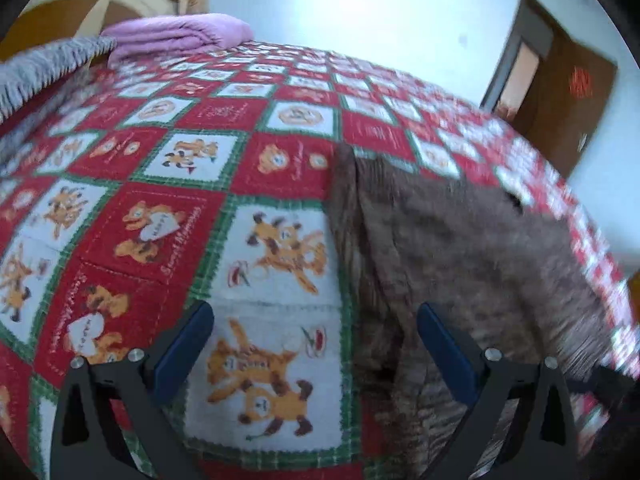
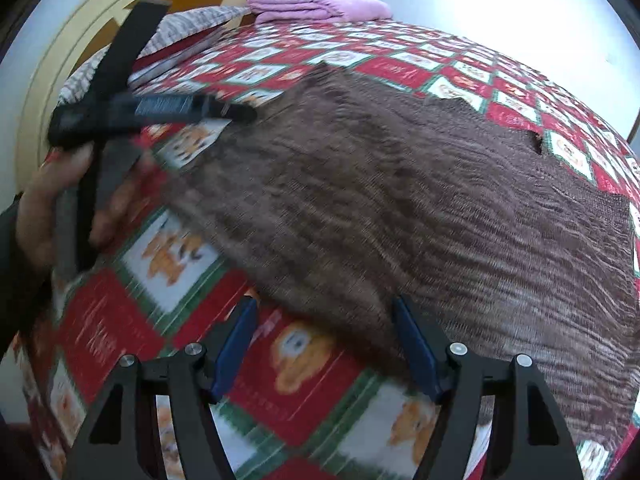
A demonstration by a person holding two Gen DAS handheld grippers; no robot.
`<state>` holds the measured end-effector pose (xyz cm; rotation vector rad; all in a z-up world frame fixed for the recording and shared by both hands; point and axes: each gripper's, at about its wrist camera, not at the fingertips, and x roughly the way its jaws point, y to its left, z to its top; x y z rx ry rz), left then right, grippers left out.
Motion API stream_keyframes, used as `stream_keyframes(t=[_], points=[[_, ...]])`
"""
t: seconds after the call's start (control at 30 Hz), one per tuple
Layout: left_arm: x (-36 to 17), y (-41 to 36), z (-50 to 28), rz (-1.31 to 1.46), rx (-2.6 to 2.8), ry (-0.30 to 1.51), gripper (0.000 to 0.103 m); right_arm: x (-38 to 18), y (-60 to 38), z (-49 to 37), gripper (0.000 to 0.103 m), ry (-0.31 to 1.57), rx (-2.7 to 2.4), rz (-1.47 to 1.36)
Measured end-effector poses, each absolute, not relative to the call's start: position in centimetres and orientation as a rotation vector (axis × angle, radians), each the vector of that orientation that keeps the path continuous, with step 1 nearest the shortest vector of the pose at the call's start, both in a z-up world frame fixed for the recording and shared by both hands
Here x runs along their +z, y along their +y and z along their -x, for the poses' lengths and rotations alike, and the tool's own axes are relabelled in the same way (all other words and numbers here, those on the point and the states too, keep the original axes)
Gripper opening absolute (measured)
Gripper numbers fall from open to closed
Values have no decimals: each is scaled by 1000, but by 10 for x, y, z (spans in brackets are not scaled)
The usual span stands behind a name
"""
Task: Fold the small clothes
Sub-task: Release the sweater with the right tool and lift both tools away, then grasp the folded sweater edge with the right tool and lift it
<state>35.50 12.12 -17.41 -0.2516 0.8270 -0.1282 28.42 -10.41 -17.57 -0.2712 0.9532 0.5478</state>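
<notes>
A brown striped knit garment (image 2: 400,200) lies spread flat on the red, white and green bear quilt (image 2: 120,332). My right gripper (image 2: 326,324) hovers open over the garment's near edge, with cloth under its right finger and nothing pinched. In the left wrist view the garment (image 1: 460,248) fills the right side, one edge folded into a ridge. My left gripper (image 1: 316,324) stands open above the quilt (image 1: 168,232), its right finger over the garment's left edge. In the right wrist view a hand (image 2: 48,200) holds the left gripper (image 2: 192,109) at the garment's far left corner.
A folded pink blanket (image 1: 176,36) and a grey striped cover (image 1: 44,68) lie at the bed's head, before a cream arched headboard (image 2: 60,68). A brown door (image 1: 560,92) stands open by the white wall on the right.
</notes>
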Motion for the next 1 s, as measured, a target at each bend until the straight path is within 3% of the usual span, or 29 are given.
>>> stream_keyframes(t=[0.17, 0.33, 0.4, 0.47, 0.73, 0.77, 0.8, 0.83, 0.87, 0.9, 0.93, 1.0], points=[[-171, 131, -387, 355, -167, 827, 103, -165, -100, -285, 71, 921, 505, 257], [-173, 117, -420, 274, -158, 862, 103, -147, -70, -273, 71, 772, 479, 350], [-175, 104, -432, 216, -173, 886, 98, -147, -50, -272, 71, 744, 465, 427], [-176, 94, -438, 180, -202, 899, 82, -151, -30, -271, 71, 735, 466, 479], [-179, 89, -450, 193, -251, 904, 76, -175, 20, -259, 69, 712, 516, 588], [-179, 89, -450, 190, -251, 902, 72, -175, 21, -262, 66, 706, 511, 583], [-179, 88, -449, 185, -253, 898, 67, -175, 20, -264, 54, 708, 512, 566], [-178, 88, -449, 183, -262, 893, 52, -175, 18, -267, 36, 718, 515, 545], [-178, 86, -448, 185, -282, 890, 39, -175, 17, -271, 29, 735, 520, 520], [-177, 84, -449, 187, -304, 889, 31, -174, 15, -273, 15, 745, 530, 506], [-176, 84, -448, 196, -327, 886, 17, -173, 15, -271, 8, 743, 544, 504], [-172, 84, -447, 204, -327, 887, 16, -168, 13, -267, 8, 726, 553, 502]])
